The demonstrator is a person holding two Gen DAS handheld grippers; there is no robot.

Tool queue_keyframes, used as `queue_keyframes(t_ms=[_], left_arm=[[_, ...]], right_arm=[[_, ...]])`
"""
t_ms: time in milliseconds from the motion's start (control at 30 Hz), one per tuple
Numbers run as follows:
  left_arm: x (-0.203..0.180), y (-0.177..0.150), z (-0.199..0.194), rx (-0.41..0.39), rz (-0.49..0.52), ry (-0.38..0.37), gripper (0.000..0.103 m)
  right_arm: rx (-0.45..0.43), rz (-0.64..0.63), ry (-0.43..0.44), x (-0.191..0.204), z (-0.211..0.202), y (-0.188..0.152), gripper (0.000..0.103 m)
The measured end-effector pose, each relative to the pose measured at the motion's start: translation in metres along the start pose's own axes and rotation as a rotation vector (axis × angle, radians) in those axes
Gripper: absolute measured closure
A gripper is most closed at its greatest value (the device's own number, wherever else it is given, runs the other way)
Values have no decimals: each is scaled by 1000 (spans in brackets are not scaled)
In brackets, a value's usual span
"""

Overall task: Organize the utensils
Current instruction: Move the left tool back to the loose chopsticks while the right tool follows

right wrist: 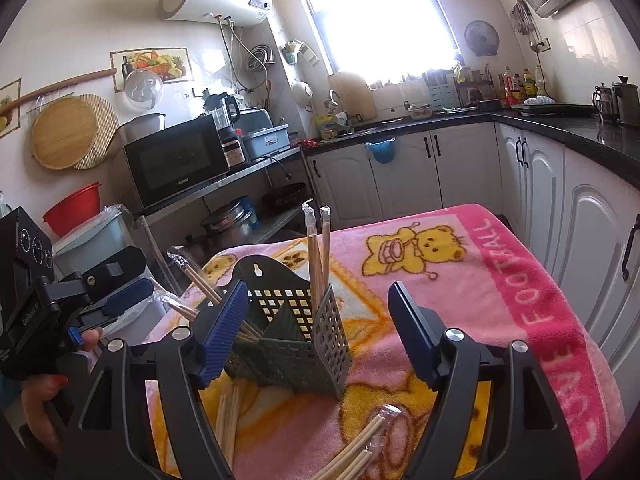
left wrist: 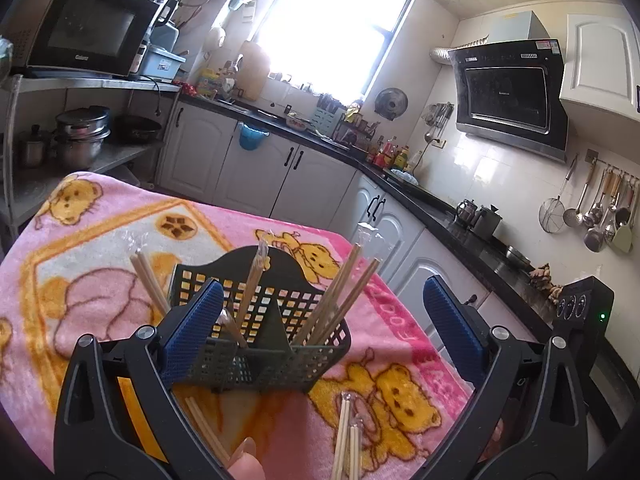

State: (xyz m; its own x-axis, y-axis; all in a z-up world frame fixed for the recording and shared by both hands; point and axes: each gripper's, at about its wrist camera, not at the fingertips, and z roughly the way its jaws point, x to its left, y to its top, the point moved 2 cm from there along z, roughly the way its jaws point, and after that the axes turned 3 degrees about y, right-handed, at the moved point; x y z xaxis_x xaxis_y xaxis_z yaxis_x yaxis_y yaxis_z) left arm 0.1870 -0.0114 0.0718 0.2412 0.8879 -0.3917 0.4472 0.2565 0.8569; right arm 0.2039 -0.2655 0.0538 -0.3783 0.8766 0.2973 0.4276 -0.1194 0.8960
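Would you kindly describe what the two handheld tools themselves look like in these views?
Both the left tool and the right tool have black, triangular cut-out finger frames with silver round bolts and ribbed blue pads. Yellow-orange panels show inside the frames. The right view shows the left tool's black body and a bare hand with red nails.

Chopsticks (left wrist: 340,300) stand in the basket (left wrist: 260,344) on the blanket (left wrist: 100,248); loose chopsticks (right wrist: 352,460) lie before it.
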Motion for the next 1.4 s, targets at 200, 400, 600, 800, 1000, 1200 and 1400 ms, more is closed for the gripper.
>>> queue_keyframes(t_ms=[200, 400, 600, 800, 1000, 1200, 1400], left_arm=[[-1, -6, -8, 8, 1, 7, 11], [2, -15, -16, 28, 3, 26, 11], [8, -25, -19, 51, 1, 48, 11], [19, -37, -21, 78, -15, 74, 11], [36, -46, -23, 98, -50, 104, 11], [53, -54, -21, 123, -85, 140, 11], [69, -64, -20, 154, -112, 181, 11]], right_arm=[[3, -6, 0, 1, -6, -2, 29], [12, -27, 4, 7, -12, -5, 27], [36, -55, 6, 12, -12, -10, 27], [65, -73, 5, 12, -10, -19, 27], [97, -82, -7, 11, -9, -29, 27], [124, -90, -13, 10, -7, -39, 27], [162, -99, -5, 12, -1, -49, 27]])
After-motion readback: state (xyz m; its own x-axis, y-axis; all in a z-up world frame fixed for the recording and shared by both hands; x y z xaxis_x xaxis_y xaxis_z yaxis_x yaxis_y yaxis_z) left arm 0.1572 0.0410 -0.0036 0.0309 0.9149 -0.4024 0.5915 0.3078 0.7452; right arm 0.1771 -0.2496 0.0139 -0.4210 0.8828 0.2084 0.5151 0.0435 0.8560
